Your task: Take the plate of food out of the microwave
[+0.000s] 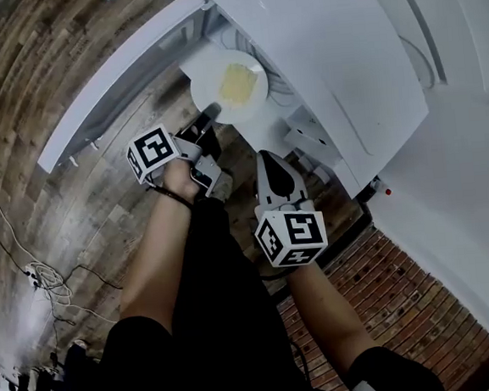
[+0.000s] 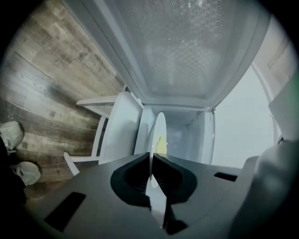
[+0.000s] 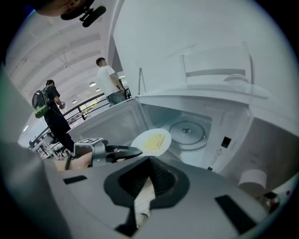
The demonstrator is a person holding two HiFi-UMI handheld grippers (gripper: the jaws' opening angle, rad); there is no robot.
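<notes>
White round plate (image 1: 208, 85) of yellow food (image 1: 239, 83), upper centre: left gripper (image 1: 211, 113) clenched on rim, right gripper (image 1: 267, 157) closed, empty; withdraw level.

I seem to be working in a mock kitchen corner inside a big open hall. A white microwave (image 1: 317, 56) stands above a wood-plank floor (image 1: 40, 97) with loose cables (image 1: 39, 276). Beyond it I see a railing (image 3: 84, 108), a high ceiling (image 3: 46, 60) and two people (image 3: 108, 77) standing about.
</notes>
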